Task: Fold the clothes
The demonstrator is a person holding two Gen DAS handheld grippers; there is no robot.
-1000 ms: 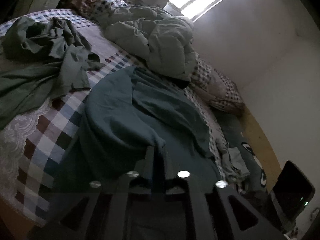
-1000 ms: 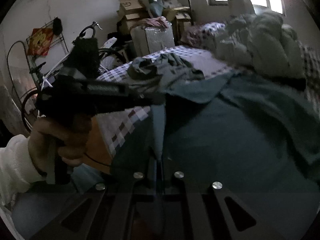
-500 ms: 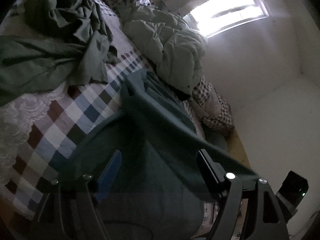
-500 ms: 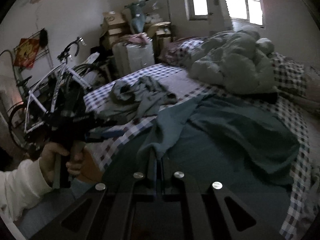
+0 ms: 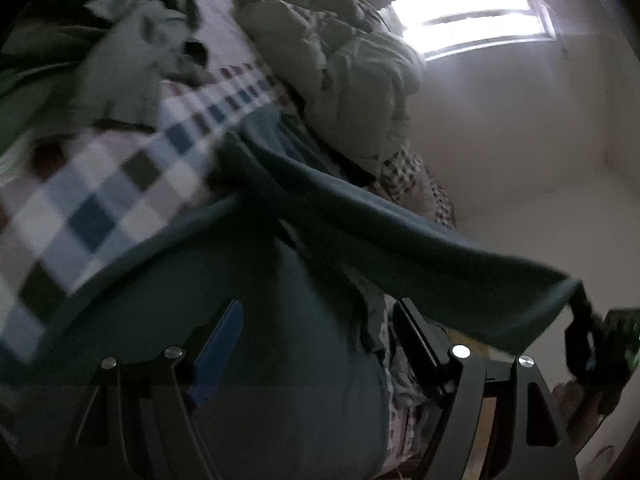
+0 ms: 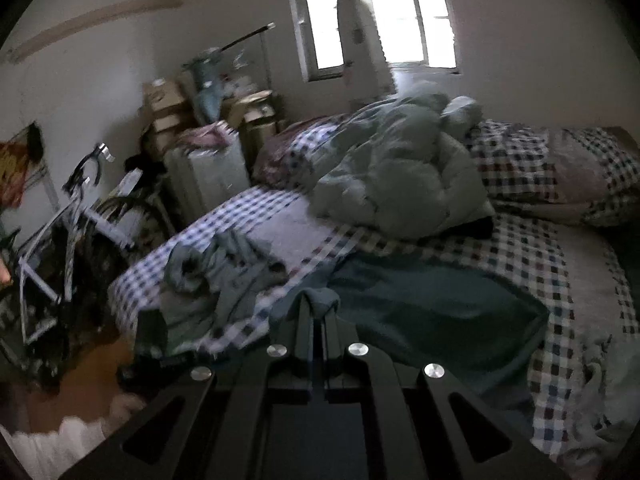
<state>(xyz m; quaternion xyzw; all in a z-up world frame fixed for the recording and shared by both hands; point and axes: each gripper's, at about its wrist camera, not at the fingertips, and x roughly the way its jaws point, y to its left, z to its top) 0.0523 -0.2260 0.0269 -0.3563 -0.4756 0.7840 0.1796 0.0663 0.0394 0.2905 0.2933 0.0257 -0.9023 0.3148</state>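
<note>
A dark teal garment [image 6: 420, 304] lies on the checkered bed [image 6: 528, 256]. My right gripper [image 6: 318, 312] is shut on a bunched edge of it and holds that edge lifted. In the left wrist view the garment [image 5: 400, 248] stretches as a band up to the right gripper [image 5: 580, 320] at the far right. My left gripper [image 5: 316, 336] is open and empty above the garment's lower part, fingers wide apart.
A crumpled grey-green garment [image 6: 216, 272] lies on the bed's left side, also in the left wrist view [image 5: 120, 60]. A pale duvet [image 6: 400, 176] and checkered pillows [image 6: 552, 172] sit at the head. A bicycle [image 6: 68, 240] and boxes [image 6: 172, 120] stand left of the bed.
My left gripper let go of the teal garment and opened wide. My right gripper pulled back and up with the garment's edge, stretching the fabric.
</note>
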